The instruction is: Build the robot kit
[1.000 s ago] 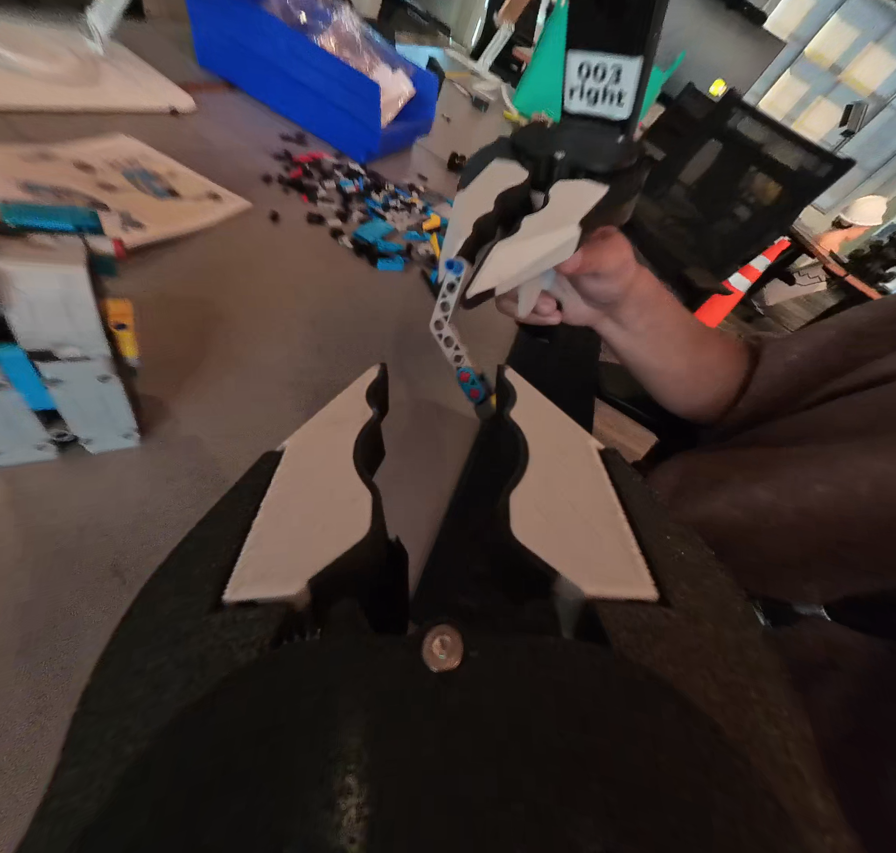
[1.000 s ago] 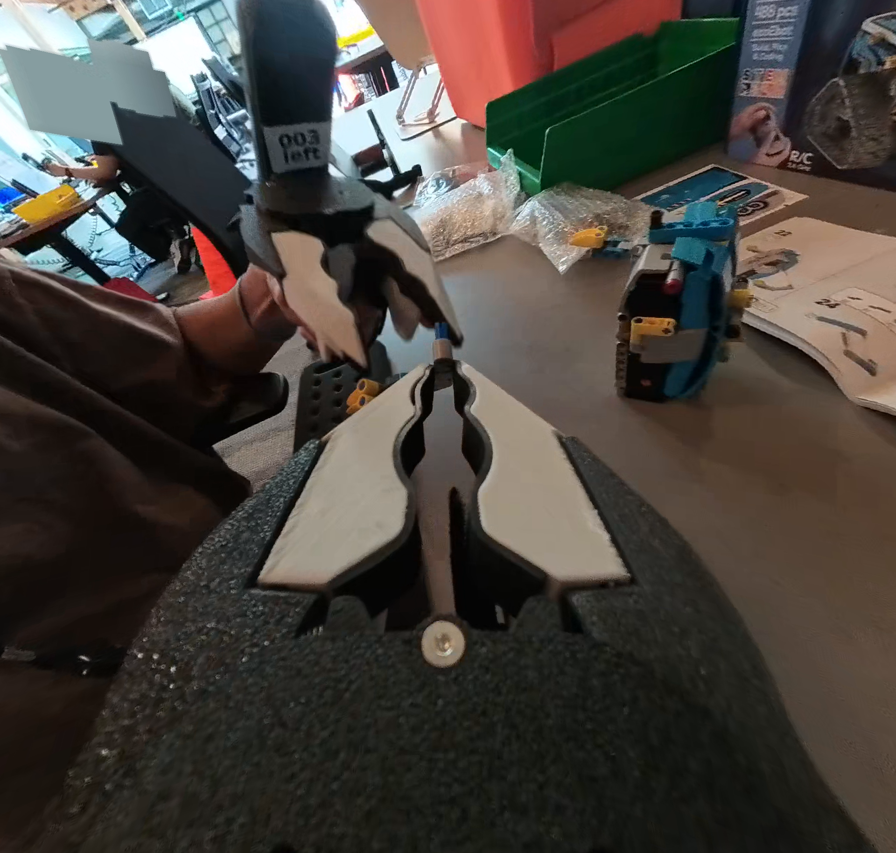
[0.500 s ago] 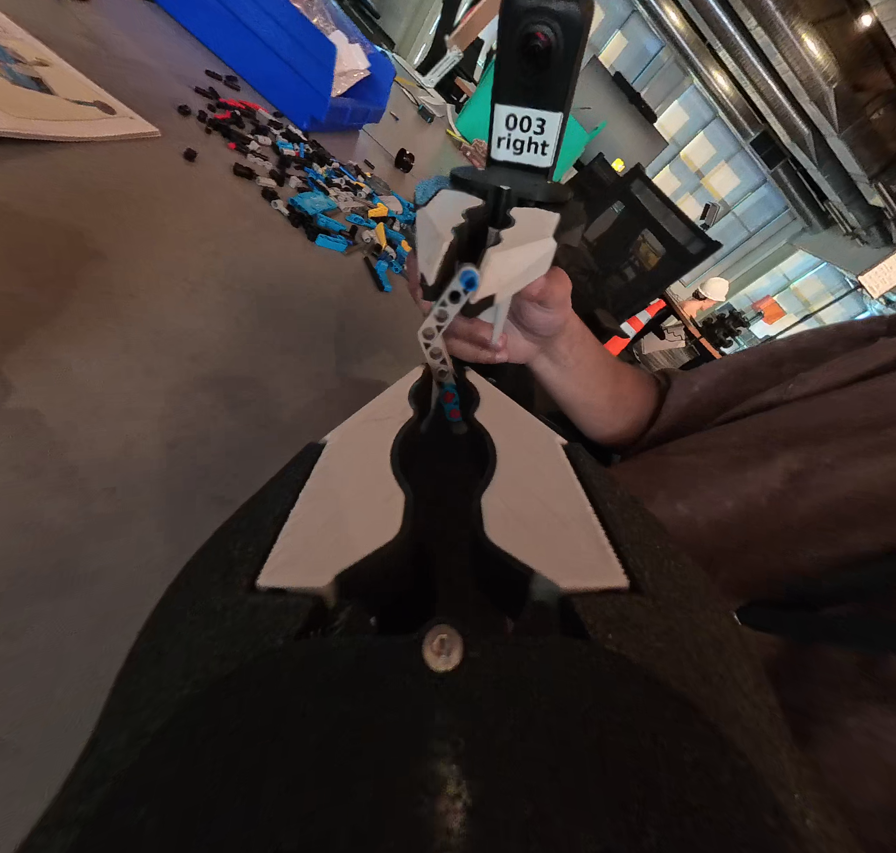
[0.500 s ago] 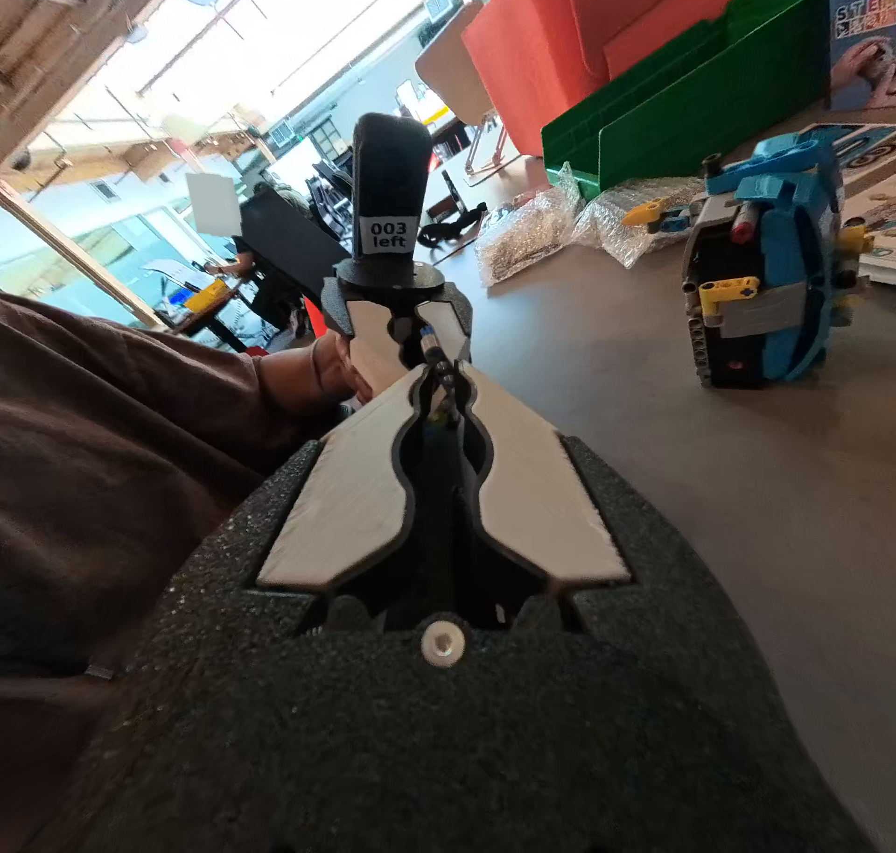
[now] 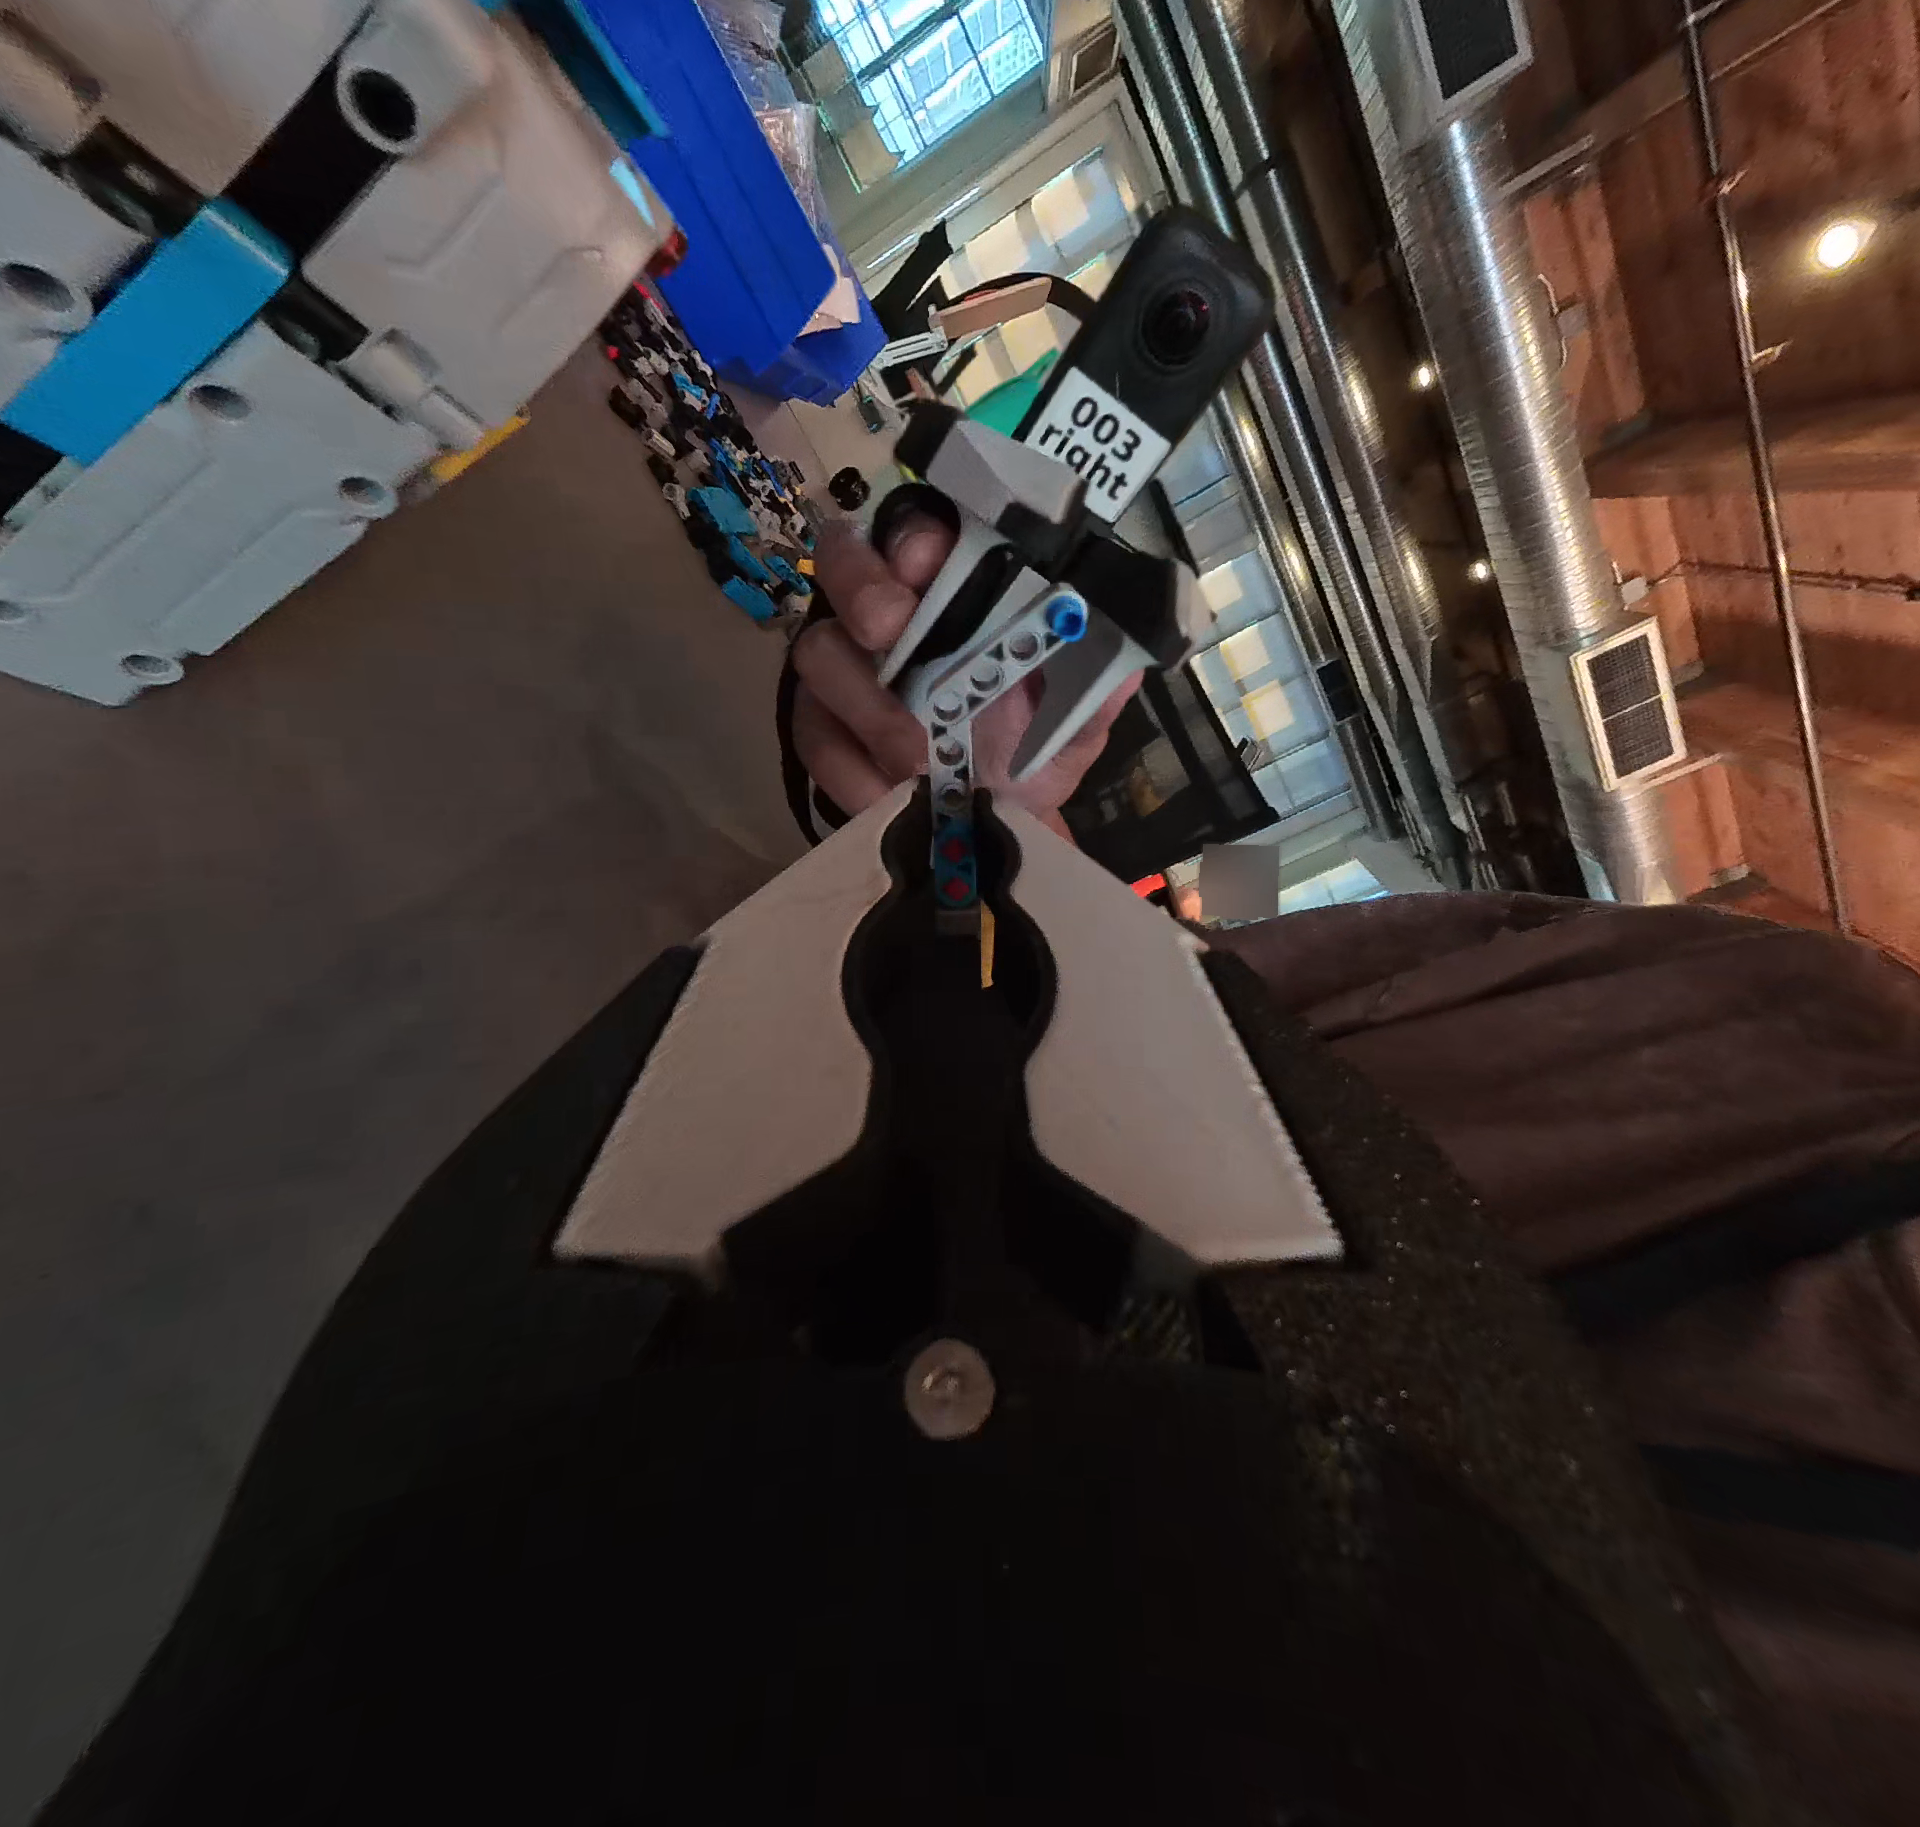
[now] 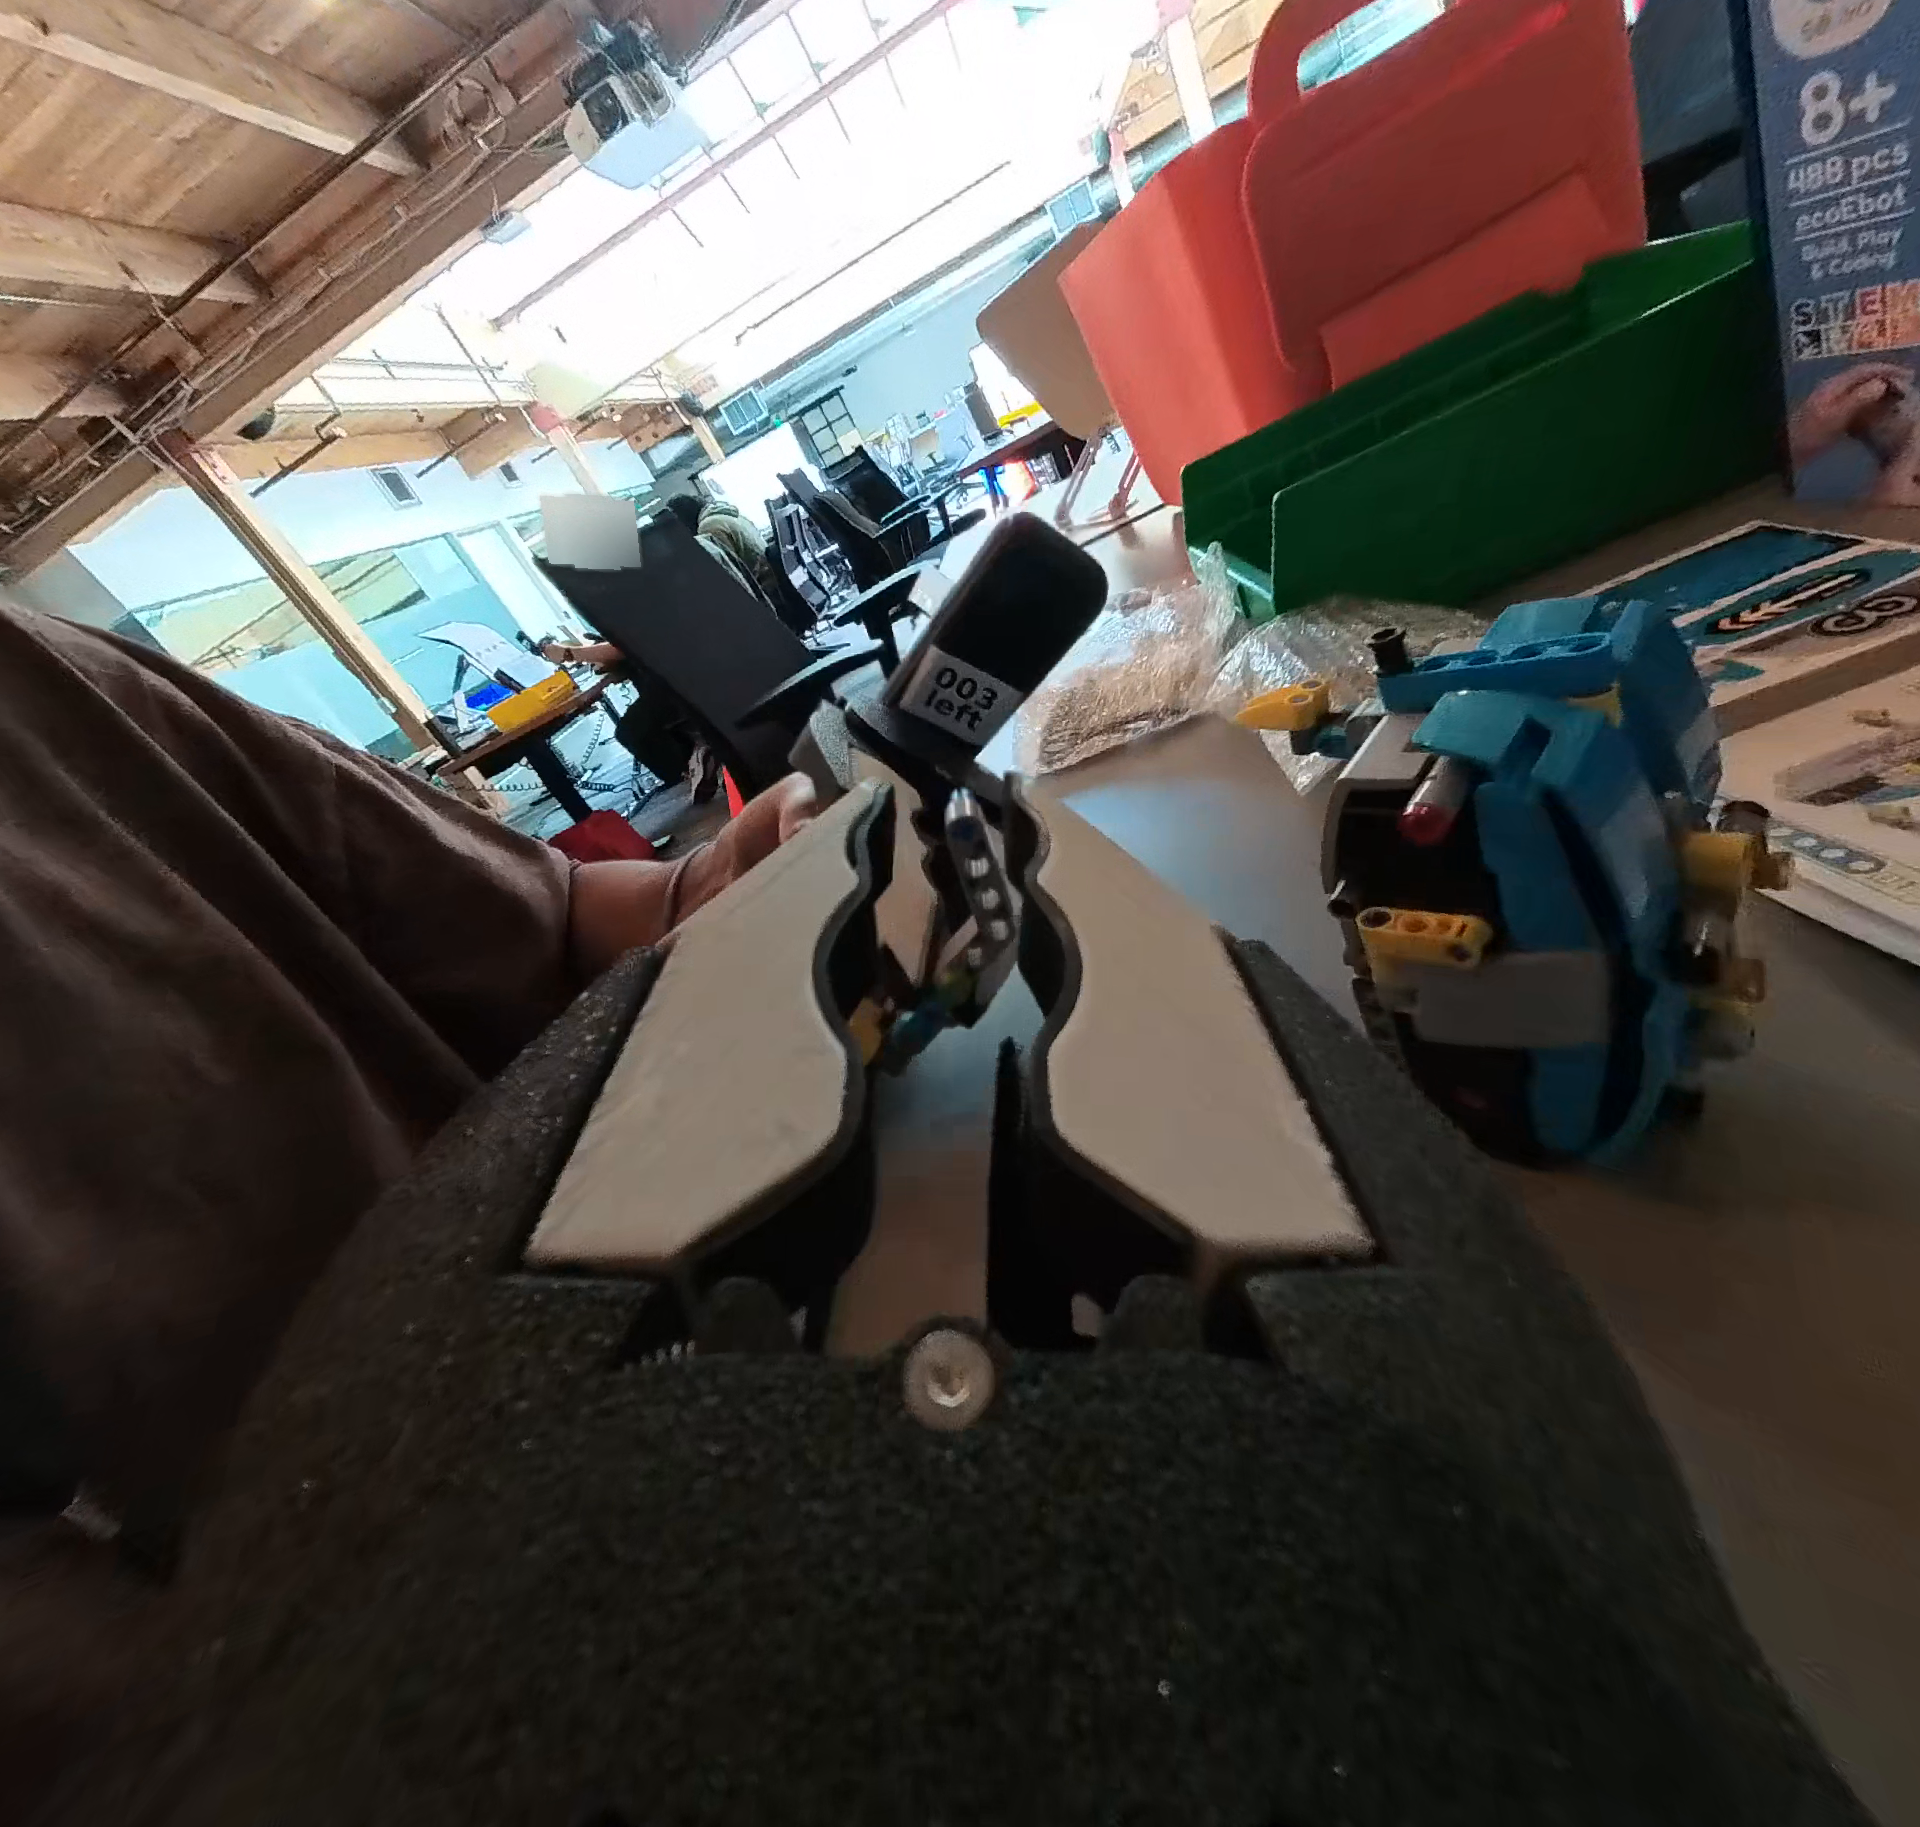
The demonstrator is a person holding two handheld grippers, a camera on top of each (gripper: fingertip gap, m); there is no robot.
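Left wrist view: our left gripper (image 5: 951, 821) pinches the grey beam (image 5: 961, 712) by its lower end; our right gripper (image 6: 951, 821), parted, surrounds it. A weak pinch might drop it.

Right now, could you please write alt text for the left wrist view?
The left gripper is shut on a grey bent beam with holes, whose blue-pinned far end lies between the right gripper fingers. Behind lie loose bricks and a blue bin.
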